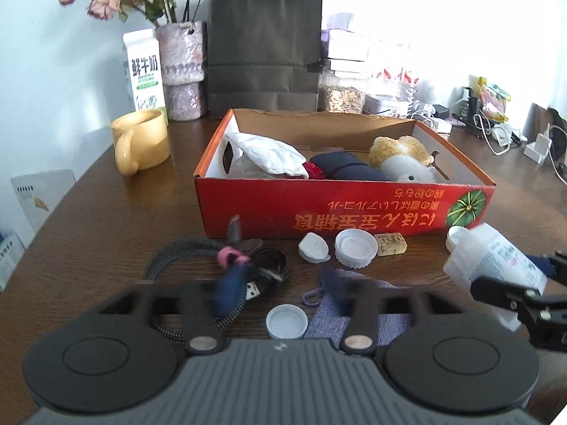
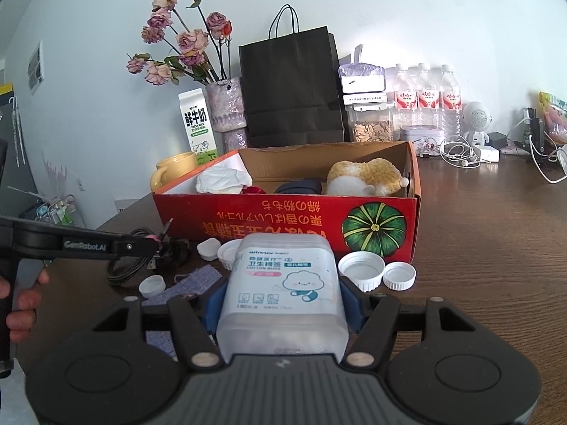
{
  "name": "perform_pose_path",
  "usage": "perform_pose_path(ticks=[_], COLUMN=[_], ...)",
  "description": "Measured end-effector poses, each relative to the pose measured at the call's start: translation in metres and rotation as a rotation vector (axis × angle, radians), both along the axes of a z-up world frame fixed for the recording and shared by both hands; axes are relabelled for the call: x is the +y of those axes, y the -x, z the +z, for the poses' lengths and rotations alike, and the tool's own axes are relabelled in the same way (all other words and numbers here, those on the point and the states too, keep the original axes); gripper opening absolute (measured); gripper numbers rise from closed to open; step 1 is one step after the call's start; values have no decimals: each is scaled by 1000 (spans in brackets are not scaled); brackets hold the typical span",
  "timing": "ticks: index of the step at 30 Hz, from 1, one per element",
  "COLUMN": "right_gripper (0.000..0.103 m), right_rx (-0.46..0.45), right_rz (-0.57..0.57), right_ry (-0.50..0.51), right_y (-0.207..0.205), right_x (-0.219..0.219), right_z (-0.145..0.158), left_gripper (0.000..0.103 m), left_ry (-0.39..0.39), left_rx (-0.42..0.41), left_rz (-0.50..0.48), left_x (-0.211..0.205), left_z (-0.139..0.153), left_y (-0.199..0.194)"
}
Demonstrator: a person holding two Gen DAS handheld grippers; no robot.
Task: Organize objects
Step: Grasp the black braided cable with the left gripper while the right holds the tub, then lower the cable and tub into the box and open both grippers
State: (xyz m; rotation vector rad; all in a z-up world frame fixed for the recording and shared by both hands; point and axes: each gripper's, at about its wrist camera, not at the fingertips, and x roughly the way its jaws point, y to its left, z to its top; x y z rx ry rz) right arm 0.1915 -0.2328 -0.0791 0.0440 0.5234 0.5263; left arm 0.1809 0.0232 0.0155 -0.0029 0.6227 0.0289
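A red cardboard box lies across the table holding a white cloth, a dark pouch and a yellow-white plush toy. In front of it lie a coiled braided cable with a pink tie, white caps, a small tan block and a blue-grey cloth. My left gripper hovers open over the cable's plug and the cloth, one finger next to the pink tie. My right gripper is shut on a translucent cotton buds container, held in front of the box.
A yellow mug, milk carton, vase of dried roses and black paper bag stand behind the box. Water bottles, jars, chargers and wires crowd the back right. A person's hand holds the left gripper's handle.
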Motion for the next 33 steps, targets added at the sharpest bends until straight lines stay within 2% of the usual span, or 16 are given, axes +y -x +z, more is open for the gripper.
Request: perform_pose_path(ticks=[2, 5, 8, 11, 14, 19, 22, 23, 25, 29, 33], right_gripper=[64, 64, 64, 64, 64, 64, 64, 64, 64, 64, 64], right_rx=[2, 3, 6, 13, 20, 24, 18, 16, 11, 2, -30], right_rz=[2, 2, 2, 2, -1, -5, -3, -2, 2, 11, 27], right_ry=[1, 5, 7, 14, 21, 29, 27, 26, 25, 24, 14], right_y=[-2, -4, -7, -11, -16, -22, -25, -25, -26, -27, -29], right_x=[1, 2, 5, 6, 8, 10, 12, 13, 15, 17, 19], right_z=[0, -1, -1, -3, -5, -5, -2, -1, 0, 4, 15], left_gripper=[90, 102, 103, 103, 103, 103, 103, 103, 93, 89, 89], left_ry=[-42, -36, -39, -38, -31, -42, 0, 5, 5, 12, -7], left_rx=[-29, -28, 16, 69, 80, 154, 155, 153, 131, 115, 5], left_rz=[9, 51, 102, 120, 140, 92, 89, 90, 81, 74, 100], left_x=[1, 16, 31, 44, 58, 74, 82, 83, 83, 80, 72], left_z=[0, -2, -9, -20, -26, -40, -42, -43, -43, -41, -15], left_y=[5, -3, -19, -30, -28, -30, -36, -38, -37, -27, -11])
